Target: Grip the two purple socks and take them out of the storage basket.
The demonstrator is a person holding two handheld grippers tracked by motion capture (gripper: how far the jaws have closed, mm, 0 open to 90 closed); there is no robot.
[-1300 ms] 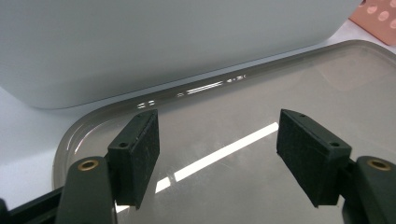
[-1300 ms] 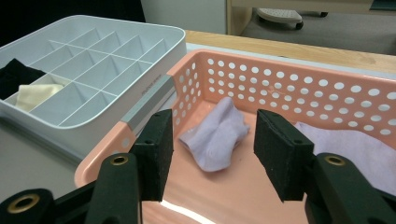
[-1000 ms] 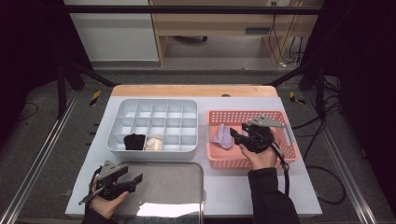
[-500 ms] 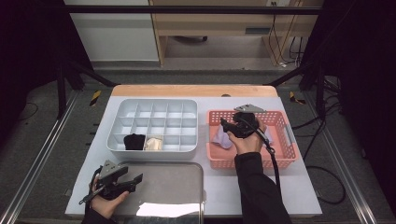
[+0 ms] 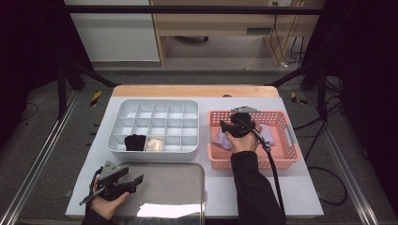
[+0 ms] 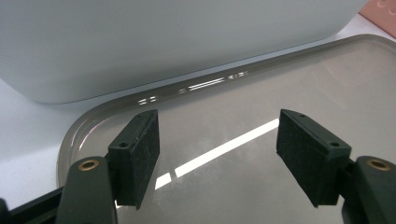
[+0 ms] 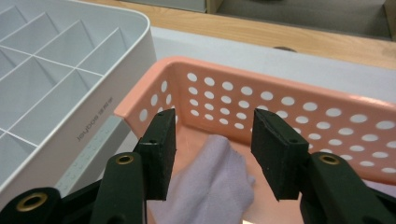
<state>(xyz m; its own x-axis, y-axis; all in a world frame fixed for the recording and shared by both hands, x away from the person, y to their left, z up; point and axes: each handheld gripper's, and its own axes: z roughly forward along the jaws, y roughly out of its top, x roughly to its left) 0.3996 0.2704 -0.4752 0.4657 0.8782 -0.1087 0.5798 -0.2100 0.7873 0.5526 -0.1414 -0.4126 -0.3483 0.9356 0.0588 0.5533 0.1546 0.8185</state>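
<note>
A lavender cloth (image 5: 219,139) lies at the left end of the pink perforated basket (image 5: 281,157). My right gripper (image 5: 224,126) hovers just above it, pointing toward the basket's left wall. In the right gripper view the cloth (image 7: 210,186) sits low between the jaws of the right gripper (image 7: 212,135). The jaws have just been closing a little, but the pads (image 7: 161,154) still stand apart from the cloth. My left gripper (image 5: 136,183) rests open over the near left corner of the metal tray (image 5: 178,187). Nothing lies between the jaws of the left gripper (image 6: 217,140).
A white divided organizer (image 5: 155,108) stands left of the basket, with a black item (image 5: 135,142) and a cream item (image 5: 154,144) in two front compartments. Its white wall (image 6: 163,42) rises just beyond the metal tray's rim. A wooden strip (image 5: 192,90) edges the table's far side.
My right gripper has moved left across the basket and a little lower, to above the lavender cloth, and its jaws have narrowed slightly. The left gripper has stayed still.
</note>
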